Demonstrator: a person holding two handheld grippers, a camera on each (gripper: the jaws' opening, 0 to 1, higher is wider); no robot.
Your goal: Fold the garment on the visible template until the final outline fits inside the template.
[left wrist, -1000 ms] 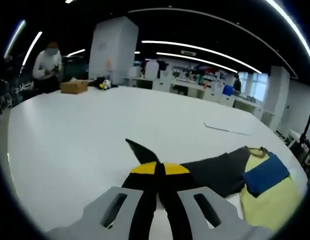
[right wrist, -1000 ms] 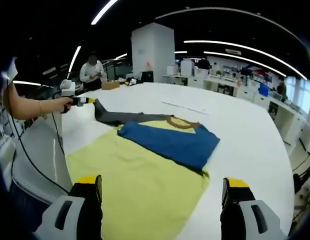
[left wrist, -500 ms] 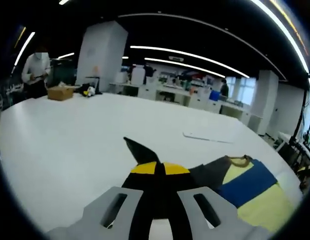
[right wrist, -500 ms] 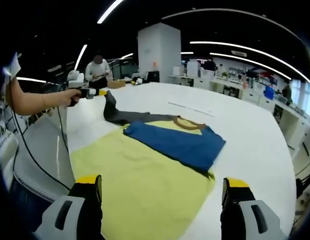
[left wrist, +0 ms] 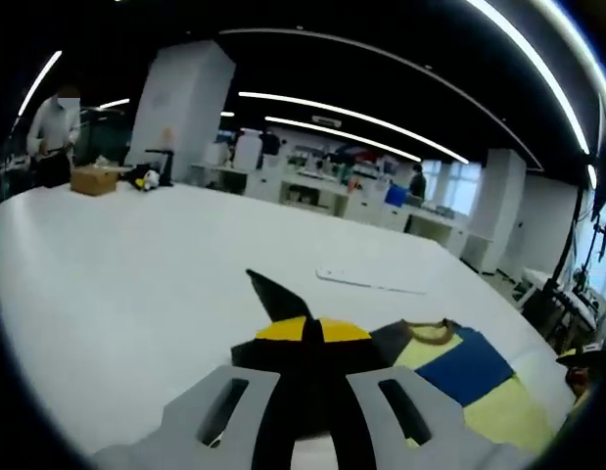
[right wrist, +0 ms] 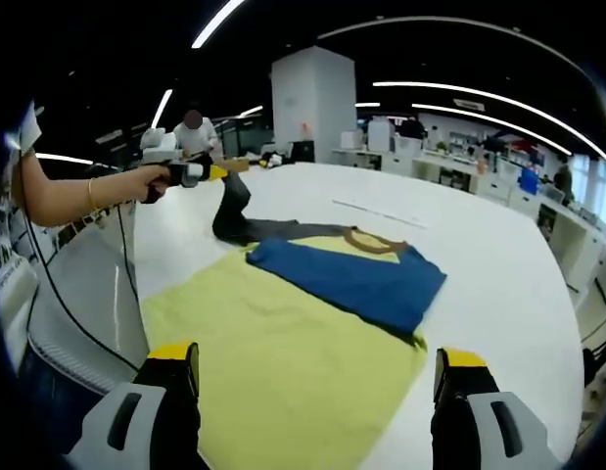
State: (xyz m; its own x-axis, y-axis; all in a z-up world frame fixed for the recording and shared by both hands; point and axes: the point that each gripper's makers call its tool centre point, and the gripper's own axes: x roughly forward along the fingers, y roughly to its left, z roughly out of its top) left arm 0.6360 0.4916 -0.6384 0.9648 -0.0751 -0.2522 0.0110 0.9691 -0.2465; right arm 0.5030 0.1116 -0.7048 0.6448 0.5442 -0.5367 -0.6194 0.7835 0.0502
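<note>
White tabletop (right wrist: 498,255): our left tool (left wrist: 303,331) pinches the shirt's (right wrist: 303,343) grey sleeve (right wrist: 234,211) up to fold (right tool (right wrist: 317,367) gapes empty).

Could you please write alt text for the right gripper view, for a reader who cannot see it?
The left gripper, held in a person's hand, lifts a dark grey sleeve of a yellow and blue garment spread on a white table. The right gripper waits open above the yellow hem nearest the camera.

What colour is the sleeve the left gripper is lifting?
Dark grey, almost black; the sleeve held by the left gripper shows best in the right gripper view.
</note>
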